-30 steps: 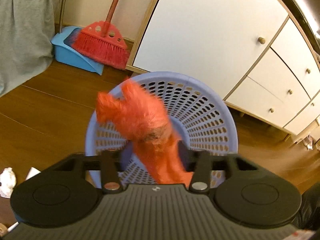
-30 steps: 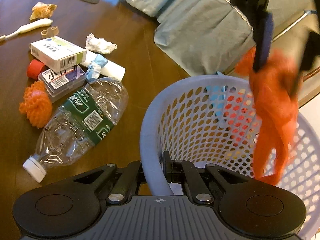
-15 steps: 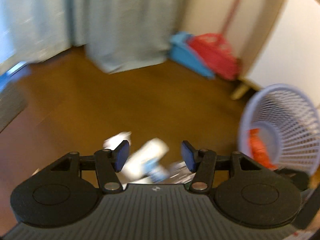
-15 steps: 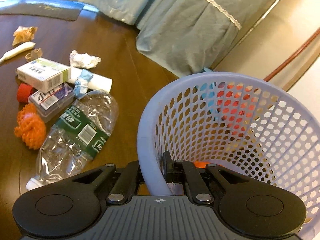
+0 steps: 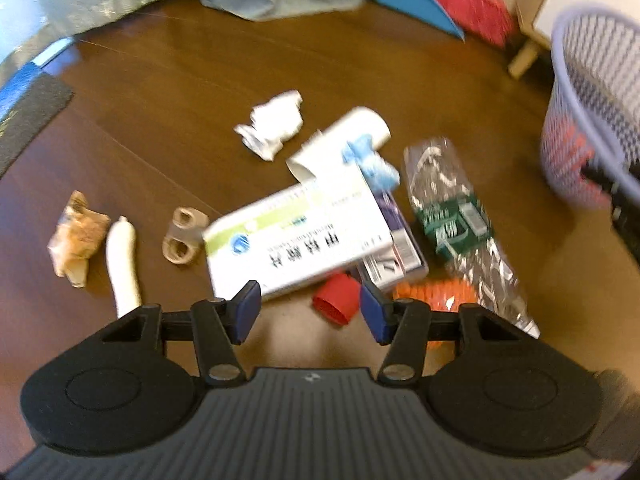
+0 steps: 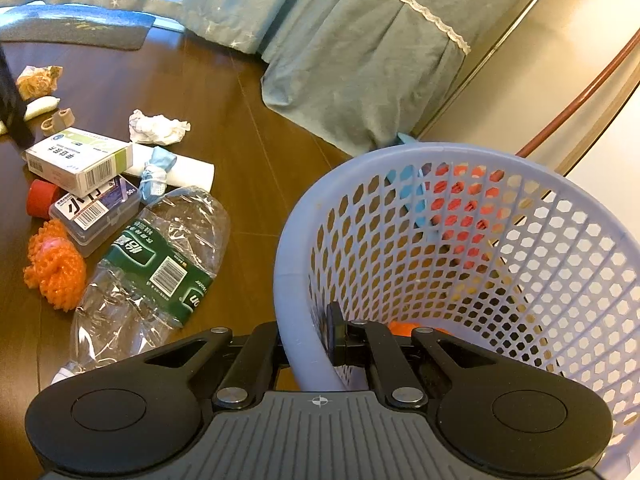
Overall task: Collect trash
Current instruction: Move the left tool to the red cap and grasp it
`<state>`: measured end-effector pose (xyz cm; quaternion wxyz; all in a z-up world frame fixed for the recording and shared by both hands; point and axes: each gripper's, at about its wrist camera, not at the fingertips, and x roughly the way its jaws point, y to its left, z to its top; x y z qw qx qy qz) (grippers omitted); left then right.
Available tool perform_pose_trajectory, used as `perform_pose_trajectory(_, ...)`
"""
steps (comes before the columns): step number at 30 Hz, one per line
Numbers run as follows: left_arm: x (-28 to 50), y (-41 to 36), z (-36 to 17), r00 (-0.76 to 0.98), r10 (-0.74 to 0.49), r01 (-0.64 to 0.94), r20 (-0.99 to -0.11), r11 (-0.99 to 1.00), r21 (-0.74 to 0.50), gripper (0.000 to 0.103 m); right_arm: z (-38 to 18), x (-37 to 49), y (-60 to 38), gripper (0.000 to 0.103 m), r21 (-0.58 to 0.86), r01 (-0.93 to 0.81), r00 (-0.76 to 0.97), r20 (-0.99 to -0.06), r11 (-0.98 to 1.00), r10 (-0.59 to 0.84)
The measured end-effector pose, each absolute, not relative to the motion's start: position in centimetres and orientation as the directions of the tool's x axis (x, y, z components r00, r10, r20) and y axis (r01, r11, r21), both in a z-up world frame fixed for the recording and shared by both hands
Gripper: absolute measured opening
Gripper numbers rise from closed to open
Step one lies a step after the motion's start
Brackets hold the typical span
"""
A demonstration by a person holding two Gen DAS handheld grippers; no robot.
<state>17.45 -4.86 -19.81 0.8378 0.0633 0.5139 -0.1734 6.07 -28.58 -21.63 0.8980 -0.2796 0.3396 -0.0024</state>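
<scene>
1. The left gripper (image 5: 310,312) hangs over the trash pile, jaws apart and just been closing a little, nothing between the pads; a red cap (image 5: 336,298) lies below the gap.
2. The right gripper (image 6: 310,344) is clamped on the basket (image 6: 460,168) rim.
3. On the floor (image 5: 160,92) lie a white box (image 5: 296,236), a crushed bottle (image 6: 156,268), crumpled tissue (image 6: 158,128), a paper roll (image 5: 340,142) and orange netting (image 6: 54,268), close together.
4. Something orange (image 6: 416,326) lies in the basket.
</scene>
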Motion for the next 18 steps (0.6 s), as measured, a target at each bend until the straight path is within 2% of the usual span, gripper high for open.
perform_pose_trajectory(9, 18.0, -5.3, -23.2, 0.370, -0.250, 0.170, -0.895, 0.965, -0.199, 0.043, -21.7, 5.9, -28.6, 0.002, -0.514, -0.204, 0.771, -0.609, 0.833, -0.187)
perform_pose_trajectory(13, 18.3, -6.1, -23.7, 0.363, -0.210, 0.199, -0.908, 0.969, -0.145, 0.042, -21.7, 5.9, -28.5, 0.002, -0.516, -0.207, 0.770, -0.610, 0.831, -0.187)
perform_pose_trajectory(18, 18.0, -5.7, -24.1, 0.346, -0.173, 0.220, -0.922, 0.970, -0.100, 0.024, -21.7, 5.8, -28.5, 0.002, -0.517, -0.208, 0.770, -0.610, 0.831, -0.187)
